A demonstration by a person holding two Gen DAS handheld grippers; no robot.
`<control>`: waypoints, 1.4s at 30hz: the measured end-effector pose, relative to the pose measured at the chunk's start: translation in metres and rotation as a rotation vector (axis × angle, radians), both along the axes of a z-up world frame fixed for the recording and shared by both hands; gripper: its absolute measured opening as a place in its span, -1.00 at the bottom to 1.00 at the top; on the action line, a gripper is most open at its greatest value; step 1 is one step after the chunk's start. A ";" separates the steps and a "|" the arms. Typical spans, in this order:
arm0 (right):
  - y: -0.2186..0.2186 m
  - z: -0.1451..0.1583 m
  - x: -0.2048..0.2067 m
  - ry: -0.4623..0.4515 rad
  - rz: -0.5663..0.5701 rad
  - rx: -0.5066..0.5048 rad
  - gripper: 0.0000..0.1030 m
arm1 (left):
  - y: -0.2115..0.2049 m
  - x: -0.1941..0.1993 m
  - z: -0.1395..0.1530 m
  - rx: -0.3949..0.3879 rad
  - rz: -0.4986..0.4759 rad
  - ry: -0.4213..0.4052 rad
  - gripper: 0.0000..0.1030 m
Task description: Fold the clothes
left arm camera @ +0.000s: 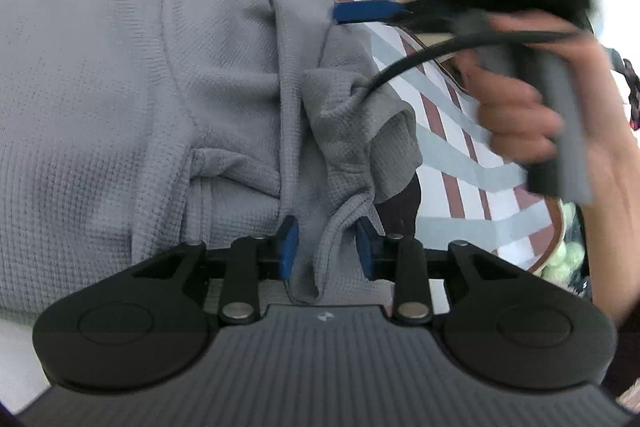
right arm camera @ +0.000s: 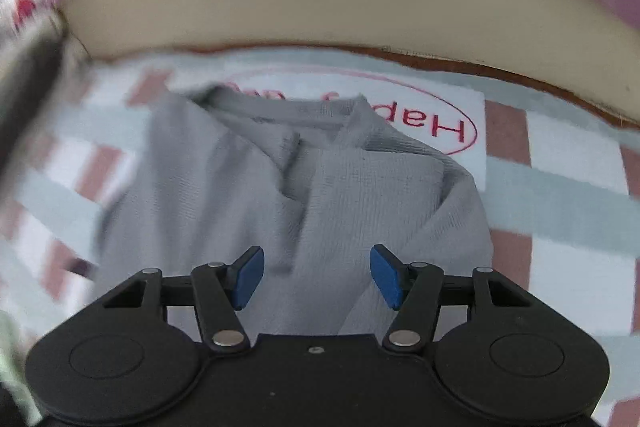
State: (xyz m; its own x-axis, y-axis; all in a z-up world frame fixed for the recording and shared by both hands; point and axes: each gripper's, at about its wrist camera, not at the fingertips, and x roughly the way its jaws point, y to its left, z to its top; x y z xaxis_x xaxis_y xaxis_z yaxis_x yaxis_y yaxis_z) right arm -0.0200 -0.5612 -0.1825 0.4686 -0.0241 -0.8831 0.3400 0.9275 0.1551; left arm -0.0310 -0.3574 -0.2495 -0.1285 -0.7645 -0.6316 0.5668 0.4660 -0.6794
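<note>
Grey knit cloth fills most of both views — it is the shirt (left arm camera: 120, 87), and it lies on a striped sheet (left arm camera: 452, 155) with pale blue and brown-red bands. In the right wrist view the shirt (right arm camera: 288, 195) sits in the middle of the frame, its collar toward the top near a red ring of letters, with both sides already turned in over the middle.

The left gripper (left arm camera: 326, 247) is low in its frame. Its blue fingers (left arm camera: 289, 247) stand a little apart with a bunched edge of the shirt between them; I cannot tell if they press on it.

The right gripper (right arm camera: 316, 277) hangs over the lower part of the shirt with its fingers (right arm camera: 249, 277) spread wide and nothing in them — likely ready to take the next bit. In the left view a hand (left arm camera: 532, 115) holds it at the upper right.
</note>
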 end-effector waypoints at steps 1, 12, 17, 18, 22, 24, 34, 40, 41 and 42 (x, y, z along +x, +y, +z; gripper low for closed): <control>0.002 -0.007 0.004 0.015 0.014 -0.027 0.16 | -0.001 -0.003 0.002 0.010 -0.017 -0.040 -0.58; -0.045 -0.004 -0.049 -0.222 -0.139 0.211 -0.91 | -0.007 -0.022 0.016 0.050 0.024 -0.194 -0.93; -0.044 0.001 -0.044 -0.336 -0.136 0.282 -0.91 | 0.003 -0.019 0.047 0.105 0.074 -0.354 -0.94; -0.043 0.001 -0.040 -0.346 -0.131 0.290 -0.91 | 0.008 -0.015 0.051 0.110 0.087 -0.347 -0.94; -0.037 -0.014 -0.018 -0.324 -0.111 0.319 -0.90 | 0.022 -0.004 0.048 0.143 0.117 -0.276 -0.94; -0.031 -0.027 -0.008 -0.262 -0.116 0.319 -0.88 | 0.022 -0.002 0.035 0.163 0.118 -0.218 -0.94; -0.057 0.012 -0.058 -0.328 -0.289 0.376 -0.10 | 0.027 0.009 0.020 0.169 0.097 -0.075 -0.82; -0.065 -0.003 -0.137 -0.165 -0.529 0.459 -0.07 | 0.032 0.010 0.058 0.095 0.049 -0.326 0.05; -0.067 -0.009 -0.149 -0.167 -0.581 0.506 -0.06 | 0.031 0.012 0.063 0.097 0.043 -0.365 -0.01; -0.067 -0.015 -0.160 -0.174 -0.629 0.552 0.01 | 0.031 0.014 0.067 0.100 0.037 -0.403 -0.01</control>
State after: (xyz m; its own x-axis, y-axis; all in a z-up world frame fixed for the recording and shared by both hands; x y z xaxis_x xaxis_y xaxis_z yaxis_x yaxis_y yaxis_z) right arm -0.1798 -0.6286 -0.1980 0.6419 0.0875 -0.7618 0.6960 0.3504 0.6268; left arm -0.0173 -0.3266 -0.1823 0.1709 -0.6967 -0.6967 0.7596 0.5436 -0.3572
